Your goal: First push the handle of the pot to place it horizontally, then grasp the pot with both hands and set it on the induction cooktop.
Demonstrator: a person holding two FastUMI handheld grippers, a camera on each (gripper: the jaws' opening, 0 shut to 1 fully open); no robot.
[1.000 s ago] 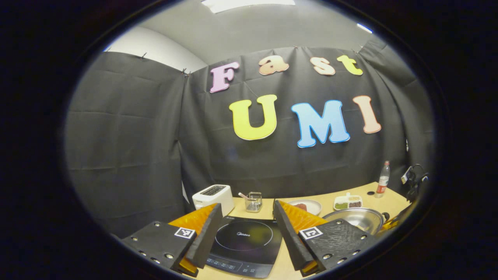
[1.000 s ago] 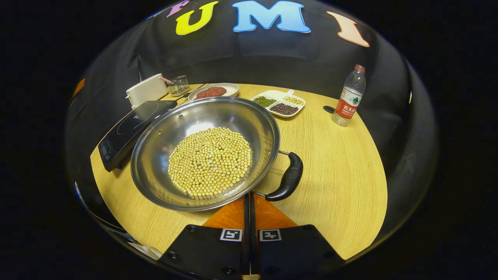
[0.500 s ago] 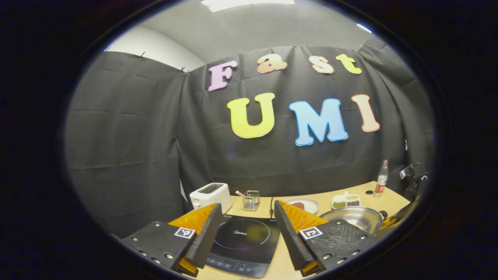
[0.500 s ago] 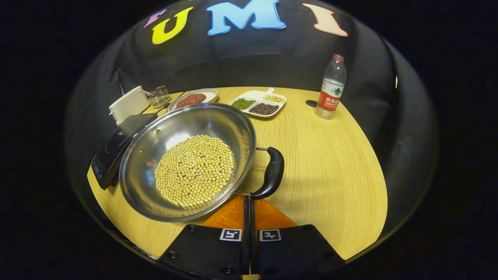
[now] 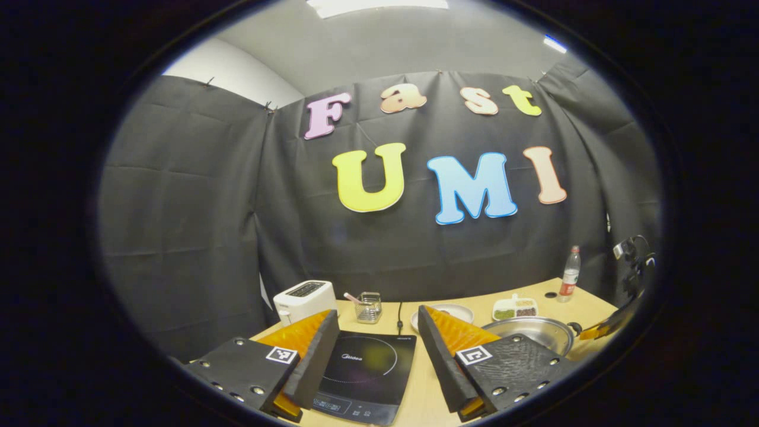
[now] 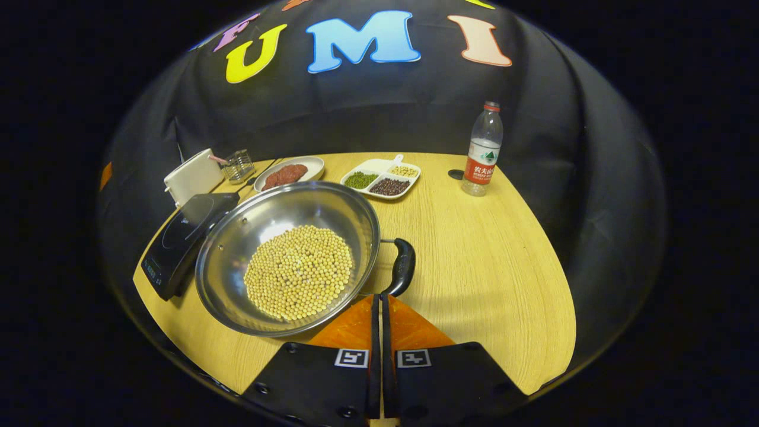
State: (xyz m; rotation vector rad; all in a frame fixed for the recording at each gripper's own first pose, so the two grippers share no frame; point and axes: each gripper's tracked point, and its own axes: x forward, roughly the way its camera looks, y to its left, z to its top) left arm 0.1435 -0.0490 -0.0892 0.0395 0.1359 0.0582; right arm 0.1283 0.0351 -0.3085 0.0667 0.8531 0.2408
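A steel pot point(image 6: 237, 249) holding yellow soybeans point(image 6: 298, 271) sits on the wooden table point(image 6: 492, 267), its left rim over the edge of the black induction cooktop point(image 6: 178, 243). Its black handle point(image 6: 402, 267) sticks out on the right side. My right gripper point(image 6: 379, 296) is shut and empty, its tips right at the handle's near end. My left gripper point(image 5: 376, 313) hovers open above the table's left end, with the cooktop point(image 5: 364, 367) between its fingers and the pot point(image 5: 528, 332) to its right.
Along the back of the table stand a white toaster point(image 6: 193, 177), a wire basket point(image 6: 239, 166), a plate of red food point(image 6: 289, 173), a divided dish of beans point(image 6: 381, 178) and a water bottle point(image 6: 481, 151). Bare wood lies right of the pot.
The pot has turned so its handle swung from slanting to pointing along the right side. My shut right gripper stayed at the handle's near end and drew back. The left gripper view drifted slightly right.
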